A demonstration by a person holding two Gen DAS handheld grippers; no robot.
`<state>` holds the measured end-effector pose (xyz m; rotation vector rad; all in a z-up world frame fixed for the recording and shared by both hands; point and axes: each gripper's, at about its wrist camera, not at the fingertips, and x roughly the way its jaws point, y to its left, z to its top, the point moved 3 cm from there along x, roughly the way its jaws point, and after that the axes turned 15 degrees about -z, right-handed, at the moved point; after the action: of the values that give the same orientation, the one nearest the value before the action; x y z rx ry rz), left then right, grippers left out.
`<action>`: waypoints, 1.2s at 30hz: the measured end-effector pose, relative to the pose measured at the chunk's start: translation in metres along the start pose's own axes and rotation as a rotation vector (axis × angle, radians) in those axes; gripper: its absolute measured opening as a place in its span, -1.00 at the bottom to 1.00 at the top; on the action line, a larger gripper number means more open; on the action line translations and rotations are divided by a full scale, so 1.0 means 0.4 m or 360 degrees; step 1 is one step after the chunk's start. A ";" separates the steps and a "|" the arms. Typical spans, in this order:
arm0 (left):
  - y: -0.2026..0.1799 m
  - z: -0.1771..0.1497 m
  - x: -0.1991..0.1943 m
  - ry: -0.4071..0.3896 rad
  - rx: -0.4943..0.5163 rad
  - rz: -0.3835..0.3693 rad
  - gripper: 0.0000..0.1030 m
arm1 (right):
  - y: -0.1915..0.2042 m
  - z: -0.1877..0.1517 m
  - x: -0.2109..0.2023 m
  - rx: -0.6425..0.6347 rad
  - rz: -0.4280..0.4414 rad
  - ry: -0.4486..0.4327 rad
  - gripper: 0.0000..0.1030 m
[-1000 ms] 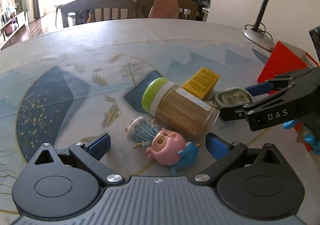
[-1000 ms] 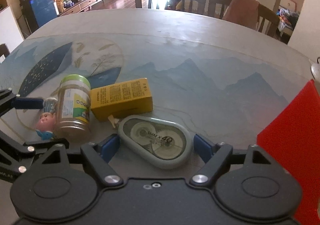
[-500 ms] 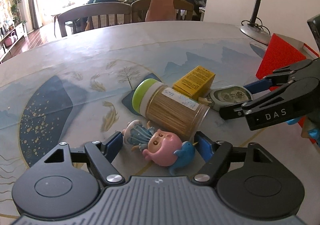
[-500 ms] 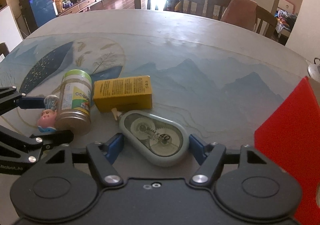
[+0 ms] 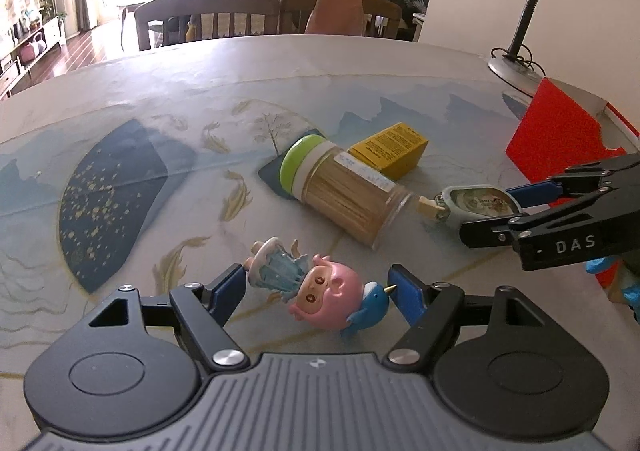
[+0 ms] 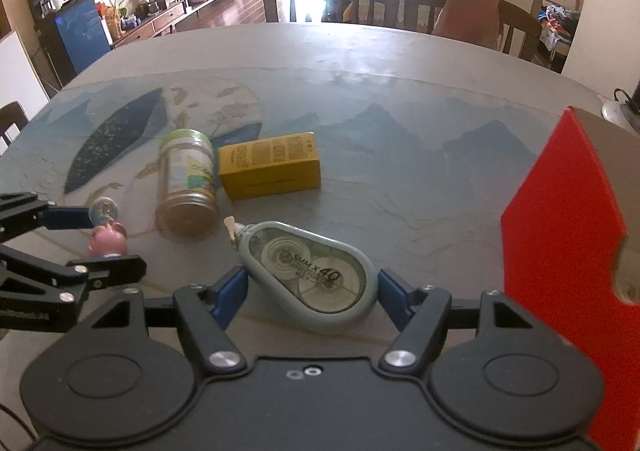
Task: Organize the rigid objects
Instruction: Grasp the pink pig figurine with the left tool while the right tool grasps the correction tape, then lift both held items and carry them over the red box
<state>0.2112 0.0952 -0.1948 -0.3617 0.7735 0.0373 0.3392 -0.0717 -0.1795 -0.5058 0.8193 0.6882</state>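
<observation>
A pink-headed figurine [image 5: 320, 301] with a blue dress and a blue narwhal at its head is lying on its side on the painted tablecloth. A clear toothpick jar [image 5: 344, 197] with a green lid is lying on its side just beyond it. A yellow printed box [image 6: 272, 167] is lying flat beside the jar. A grey correction tape dispenser [image 6: 312, 275], label up, is pointing its tip toward the jar's base.
</observation>
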 end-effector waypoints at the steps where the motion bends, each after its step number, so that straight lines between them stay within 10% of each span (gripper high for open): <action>1: -0.003 -0.002 -0.004 0.0001 0.0001 0.0000 0.51 | 0.000 -0.002 -0.011 0.0007 0.0002 -0.0003 0.36; 36: -0.273 0.074 -0.323 -0.0220 0.0218 -0.0161 0.41 | -0.070 -0.038 -0.490 0.0299 -0.0122 -0.0323 0.36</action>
<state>0.1563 0.0153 -0.0531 -0.2646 0.6164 -0.0847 0.2558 -0.1700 -0.0282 -0.2907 0.6625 0.5749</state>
